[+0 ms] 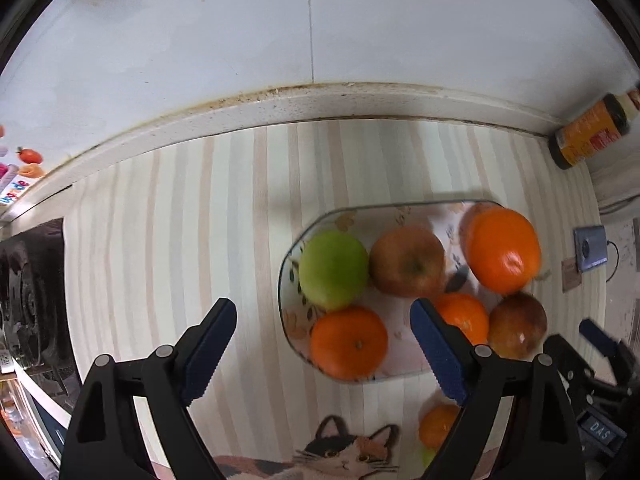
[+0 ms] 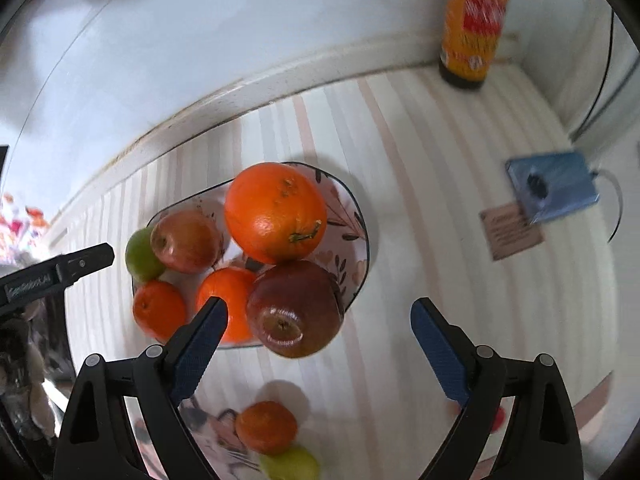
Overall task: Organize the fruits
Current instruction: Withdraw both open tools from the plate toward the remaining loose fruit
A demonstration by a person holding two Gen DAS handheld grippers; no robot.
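Observation:
A patterned plate (image 1: pixel 404 210) (image 2: pixel 352 248) on the striped mat holds several fruits: a green apple (image 1: pixel 334 270) (image 2: pixel 140 258), a brownish apple (image 1: pixel 408 262) (image 2: pixel 186 240), a big orange (image 1: pixel 504 250) (image 2: pixel 276 212), a dark red apple (image 1: pixel 518 326) (image 2: pixel 296 308) and small oranges (image 1: pixel 349 342) (image 2: pixel 159 310). My left gripper (image 1: pixel 324 344) is open and empty above the plate's near-left edge. My right gripper (image 2: pixel 318 344) is open and empty just in front of the dark red apple. A loose small orange (image 1: pixel 438 424) (image 2: pixel 266 426) and a green fruit (image 2: pixel 290 464) lie on the mat nearer to me.
A dark sauce bottle (image 1: pixel 590 136) (image 2: pixel 474 24) stands in the far right corner by the wall. A blue device with a cable (image 1: pixel 591 248) (image 2: pixel 554 192) and a brown card (image 2: pixel 512 230) lie right of the plate. A stove (image 1: pixel 32 292) is at the left.

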